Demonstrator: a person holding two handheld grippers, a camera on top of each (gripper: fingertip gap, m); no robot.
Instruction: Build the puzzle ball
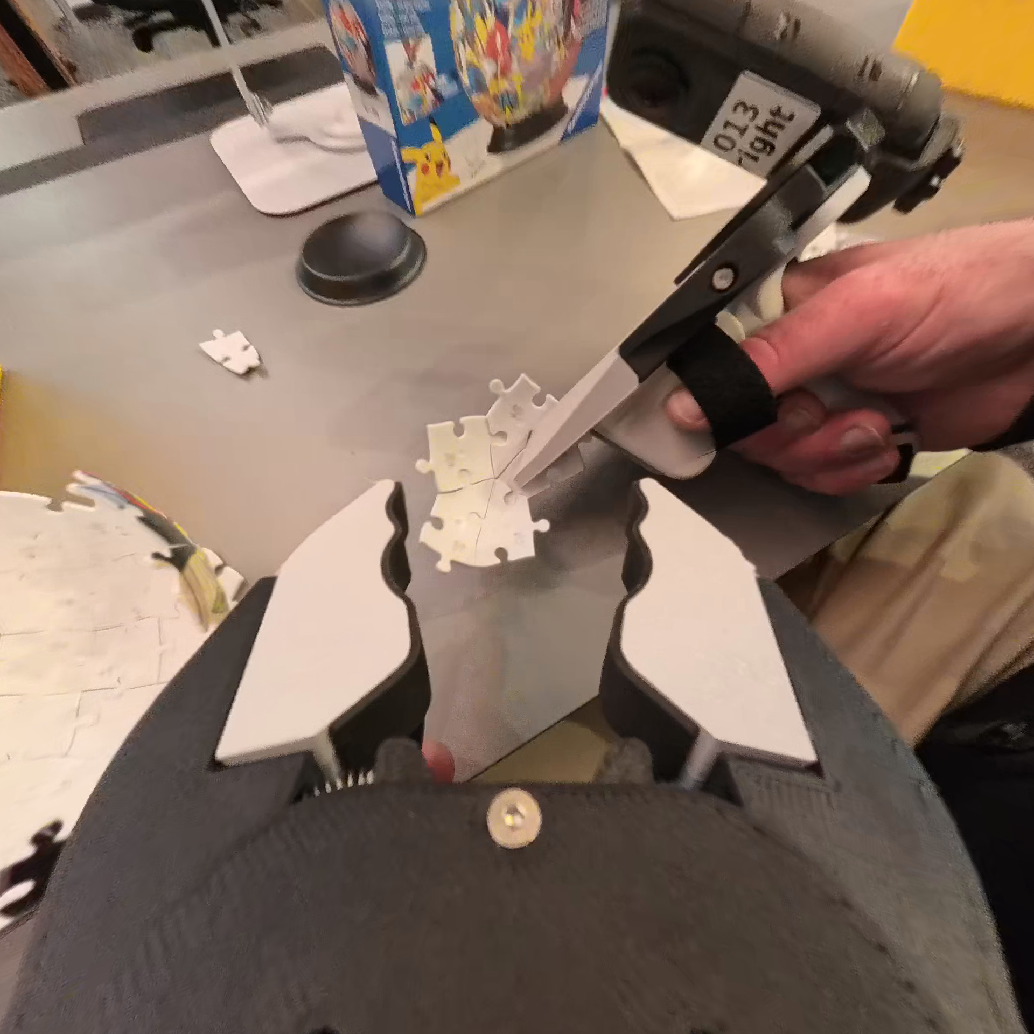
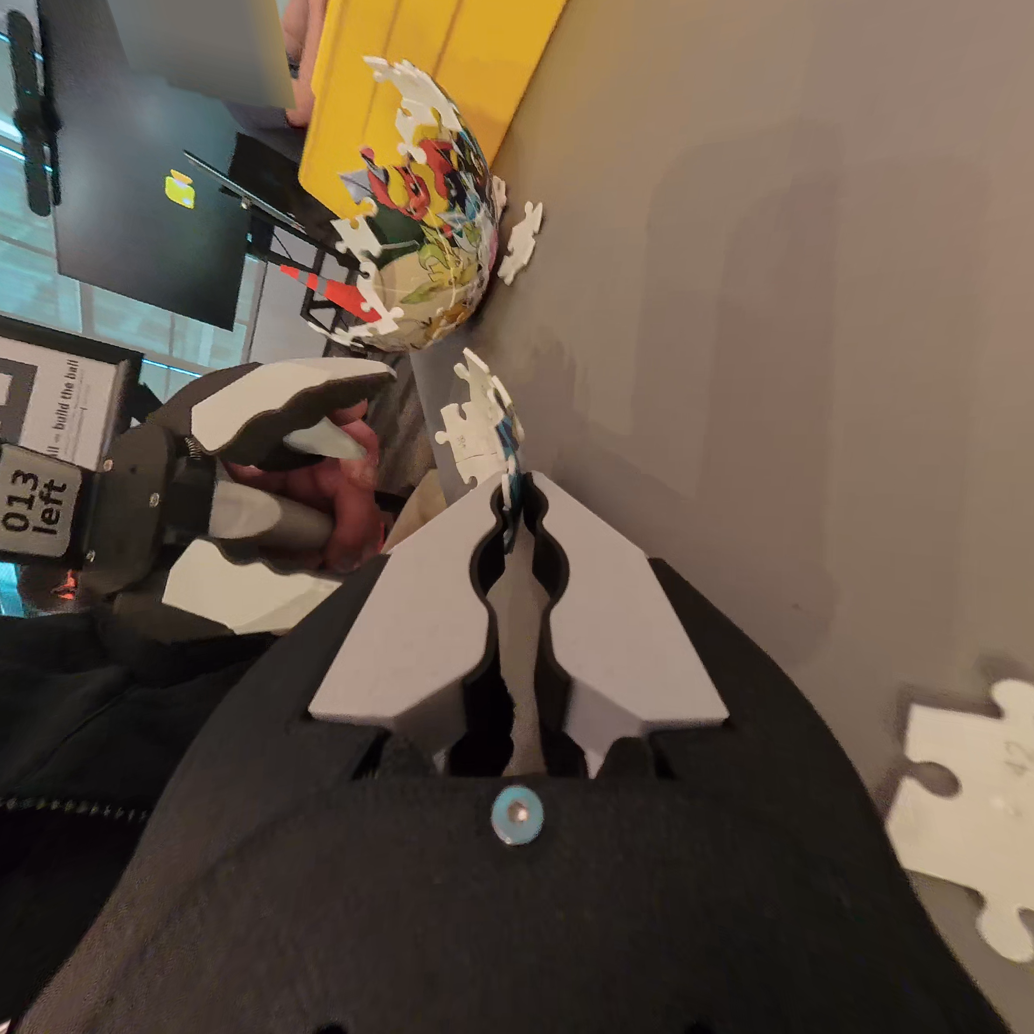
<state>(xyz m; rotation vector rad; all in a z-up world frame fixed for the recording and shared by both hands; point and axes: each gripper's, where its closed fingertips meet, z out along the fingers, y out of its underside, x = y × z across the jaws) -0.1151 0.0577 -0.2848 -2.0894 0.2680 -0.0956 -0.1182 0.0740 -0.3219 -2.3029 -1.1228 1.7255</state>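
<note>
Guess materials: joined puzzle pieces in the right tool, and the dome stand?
Joined puzzle pieces: likely thin rigid plastic, matte white backs; they hold a curved shape while pinched at one edge by the right tool. Dome stand: probably moulded black plastic, smooth with a soft sheen.

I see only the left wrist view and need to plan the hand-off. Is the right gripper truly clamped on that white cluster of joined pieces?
Observer: Yes. The right gripper has its jaws shut on the cluster, at its edge.
Operator: Is its hidden face printed?
Observer: Yes, blue print shows along the gripped edge.
Operator: And the ball?
Observer: The partly built ball rests on the table, its colourful outside towards the right camera.
</note>
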